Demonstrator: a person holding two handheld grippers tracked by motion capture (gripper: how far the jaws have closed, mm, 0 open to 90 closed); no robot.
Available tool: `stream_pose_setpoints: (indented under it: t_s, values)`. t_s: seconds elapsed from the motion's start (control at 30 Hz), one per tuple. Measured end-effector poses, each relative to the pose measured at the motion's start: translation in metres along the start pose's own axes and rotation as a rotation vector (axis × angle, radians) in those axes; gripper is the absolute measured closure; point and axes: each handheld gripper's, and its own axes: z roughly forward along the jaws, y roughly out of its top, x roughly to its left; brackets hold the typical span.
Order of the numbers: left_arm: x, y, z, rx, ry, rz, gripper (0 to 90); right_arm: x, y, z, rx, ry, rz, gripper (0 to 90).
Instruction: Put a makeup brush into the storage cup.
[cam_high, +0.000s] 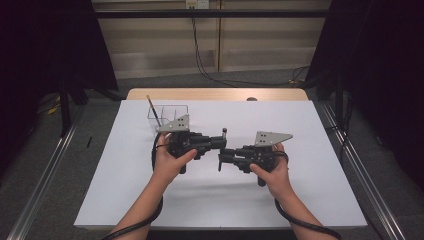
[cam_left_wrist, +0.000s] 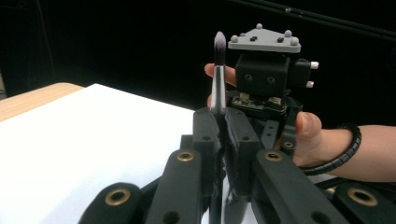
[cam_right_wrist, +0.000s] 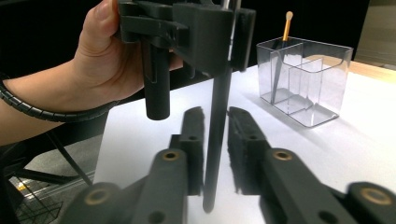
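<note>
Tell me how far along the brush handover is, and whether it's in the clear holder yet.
Done: left gripper is shut on the makeup brush, held upright over the table. In hand: the right gripper has the handle between its jaws, not pressing it. Left: the brush is not yet in the clear holder, where a gold-handled brush already stands.

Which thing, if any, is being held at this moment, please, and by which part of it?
The left gripper is shut on a makeup brush, clamping its dark handle partway down, bristles up. The right gripper stands slightly open around the lower handle, its pads apart from it.
</note>
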Motion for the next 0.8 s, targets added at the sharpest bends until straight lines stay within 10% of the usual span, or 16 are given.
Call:
stream_pose_setpoints:
  t_s: [0.8]
  values:
    - [0.003,-0.001,-0.021,-0.030,0.048,0.000,83.9,0.000,-0.007,-0.027,-0.020,-0.085,-0.031,9.9]
